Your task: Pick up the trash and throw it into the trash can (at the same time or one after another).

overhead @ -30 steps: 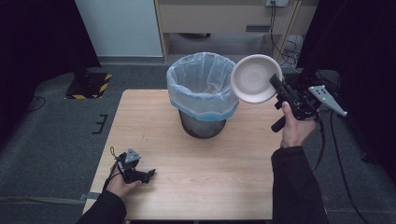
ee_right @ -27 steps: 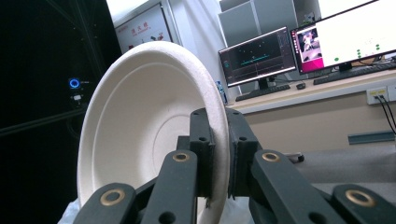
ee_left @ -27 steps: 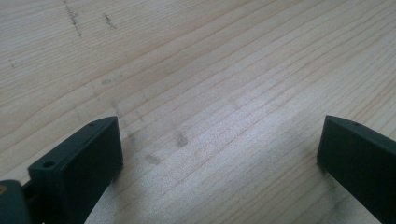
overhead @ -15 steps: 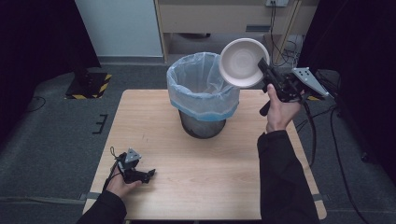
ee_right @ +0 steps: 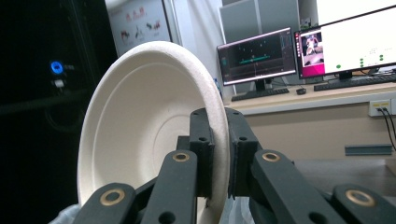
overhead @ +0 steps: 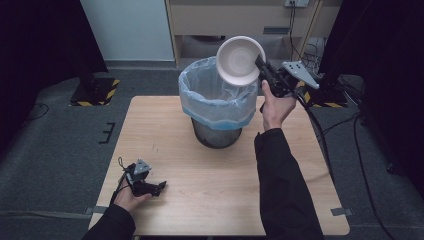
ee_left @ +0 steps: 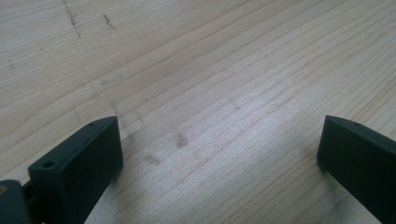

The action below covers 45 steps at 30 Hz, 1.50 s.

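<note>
The right gripper (overhead: 261, 67) has its fingers clenched on the plate's (overhead: 239, 60) rim, tipping it over the bin (overhead: 217, 105) to drop in, while the left gripper (overhead: 159, 187) rests released on the surface (overhead: 220, 185).

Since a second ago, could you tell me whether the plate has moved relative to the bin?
Yes. The plate, clamped in the right hand-held gripper, has shifted left and up, from beside the bin's right rim to above its opening, tilted on edge.

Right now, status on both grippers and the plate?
Right hand-held gripper shut on plate rim, plate tilted over lined bin. Left hand-held gripper open, resting on table. Nothing between plate and bin.
</note>
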{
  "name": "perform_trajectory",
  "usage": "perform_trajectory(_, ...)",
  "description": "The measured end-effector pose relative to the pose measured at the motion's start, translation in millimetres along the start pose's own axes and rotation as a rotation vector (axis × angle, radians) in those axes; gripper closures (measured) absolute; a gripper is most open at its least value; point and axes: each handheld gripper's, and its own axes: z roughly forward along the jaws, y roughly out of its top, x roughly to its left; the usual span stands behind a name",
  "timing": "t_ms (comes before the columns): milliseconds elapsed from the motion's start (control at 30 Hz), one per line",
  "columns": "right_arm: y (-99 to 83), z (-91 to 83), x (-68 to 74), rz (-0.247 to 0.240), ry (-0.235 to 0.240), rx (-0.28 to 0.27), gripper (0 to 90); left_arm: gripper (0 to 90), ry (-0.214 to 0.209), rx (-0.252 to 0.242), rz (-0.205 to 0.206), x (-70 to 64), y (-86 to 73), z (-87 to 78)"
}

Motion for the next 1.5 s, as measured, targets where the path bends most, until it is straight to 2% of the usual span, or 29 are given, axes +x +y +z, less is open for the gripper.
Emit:
perform_trajectory(167, -10.4, 16.8, 7.1, -0.026, -0.002, 0.038, 82.0, 0.0, -0.001, 0.0, 0.001, 0.0, 0.0, 0.0)
perform_trajectory(300, -18.0, 28.5, 5.6, -0.011, 0.057, 0.12, 65.5, 0.0, -0.001, -0.001, 0.001, -0.2, 0.0, 0.1)
perform_trajectory(333, -18.6, 29.3, 4.7, -0.005, 0.068, 0.135, 64.2, 0.0, 0.0, -0.001, 0.002, -0.1, 0.0, 0.1)
perform_trajectory(367, -18.8, 27.5, 2.3, -0.021, 0.072, 0.127, 62.0, 0.0, -0.001, -0.001, 0.001, -0.1, 0.0, 0.1)
perform_trajectory(467, -15.0, 19.5, -4.2, -0.007, 0.085, 0.117, 57.4, 0.0, 0.0, -0.001, 0.002, -0.1, 0.0, 0.1)
perform_trajectory(633, -7.0, -8.5, -15.1, 0.043, 0.08, 0.122, 39.9, 0.0, 0.0, 0.002, 0.004, 0.0, 0.0, -0.1)
perform_trajectory(800, -19.2, -45.1, -27.6, 0.034, 0.095, 0.219, 30.4, 0.0, 0.0, 0.001, 0.003, -0.1, 0.0, -0.1)
perform_trajectory(933, -42.9, -70.7, -37.9, 0.015, 0.117, 0.322, 25.5, 0.0, 0.0, 0.001, 0.003, 0.0, 0.0, -0.1)
perform_trajectory(1033, -69.0, -94.1, -45.4, -0.003, 0.141, 0.424, 24.0, 0.0, 0.0, 0.001, 0.004, 0.0, 0.0, -0.1)
perform_trajectory(1133, -92.1, -116.4, -54.8, -0.022, 0.146, 0.498, 23.6, 0.0, -0.001, 0.001, 0.003, -0.1, 0.0, -0.1)
perform_trajectory(1267, -121.6, -143.0, -69.0, -0.042, 0.119, 0.591, 22.3, 0.0, 0.0, 0.001, 0.003, -0.1, 0.0, -0.1)
perform_trajectory(1367, -148.4, -161.2, -82.5, -0.064, 0.1, 0.701, 22.2, 0.0, 0.0, 0.001, 0.003, -0.1, 0.0, -0.1)
perform_trajectory(1467, -162.7, -170.0, -91.3, -0.083, 0.086, 0.761, 21.6, 0.0, 0.0, 0.001, 0.003, -0.2, 0.0, -0.1)
perform_trajectory(1500, -167.7, -173.6, -95.6, -0.103, 0.079, 0.785, 21.4, 0.0, 0.0, 0.001, 0.002, -0.2, 0.0, -0.1)
